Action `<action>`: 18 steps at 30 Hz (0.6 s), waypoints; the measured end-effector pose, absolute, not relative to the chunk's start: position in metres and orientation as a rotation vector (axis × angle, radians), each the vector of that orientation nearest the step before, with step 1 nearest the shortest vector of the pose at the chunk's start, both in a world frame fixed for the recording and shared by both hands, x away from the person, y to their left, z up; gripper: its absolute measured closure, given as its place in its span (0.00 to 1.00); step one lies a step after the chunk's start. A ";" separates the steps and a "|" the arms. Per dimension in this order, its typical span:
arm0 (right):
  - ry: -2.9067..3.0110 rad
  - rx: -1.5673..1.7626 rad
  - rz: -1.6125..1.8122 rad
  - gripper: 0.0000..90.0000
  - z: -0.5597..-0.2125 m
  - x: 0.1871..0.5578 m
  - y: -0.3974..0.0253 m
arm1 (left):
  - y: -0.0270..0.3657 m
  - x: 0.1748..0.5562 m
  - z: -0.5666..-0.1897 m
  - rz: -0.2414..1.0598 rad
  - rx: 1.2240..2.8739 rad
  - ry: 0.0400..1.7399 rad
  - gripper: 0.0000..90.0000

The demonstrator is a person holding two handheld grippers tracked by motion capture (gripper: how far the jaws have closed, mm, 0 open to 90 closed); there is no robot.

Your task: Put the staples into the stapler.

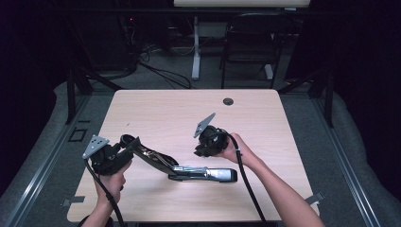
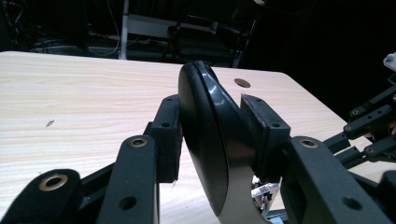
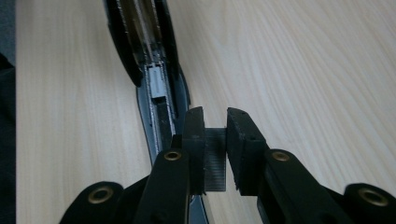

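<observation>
1. Stapler (image 1: 189, 168) lies swung open on the surface (image 1: 156, 106), toward the 6 o'clock edge: its chrome base rests flat, and its black top arm rises toward 10 o'clock.

2. Left gripper (image 1: 126, 143) has its jaws clamped on the rounded end of that top arm (image 2: 205, 144), 1 pad on each side of the glossy shell. The shell is smooth and curved, so I judge that it could slide out of the pads. The arm would then snap shut on the open magazine.

3. Right gripper (image 1: 201, 150) hovers just above the base, at about 3 o'clock from the left one. In the right gripper view, its jaws pinch a small grey strip of staples (image 3: 215, 158), with the staple channel (image 3: 156, 88) lying straight ahead at 12 o'clock.

4. Strip and channel look about equally narrow. A small tilt or sideways offset on the way down could catch the strip on the channel wall. It might then jam, or break into loose pieces.

5. Squeezing the strip too hard may crumble it, while too light a hold lets it drop onto the surface beside the stapler.

6. Base is held by nothing but its own weight, as far as I can see. A pull from the left gripper, or a push from the right, could skid it toward the near edge.
</observation>
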State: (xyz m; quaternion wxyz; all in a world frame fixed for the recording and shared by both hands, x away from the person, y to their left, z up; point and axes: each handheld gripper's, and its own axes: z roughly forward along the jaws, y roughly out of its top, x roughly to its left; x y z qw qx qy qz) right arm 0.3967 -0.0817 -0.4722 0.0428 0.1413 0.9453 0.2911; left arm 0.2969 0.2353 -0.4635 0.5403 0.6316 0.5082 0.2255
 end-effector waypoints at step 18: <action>3.002 0.272 0.925 0.87 -0.489 0.389 -0.069 | 0.234 0.298 -0.464 0.542 1.494 1.210 0.68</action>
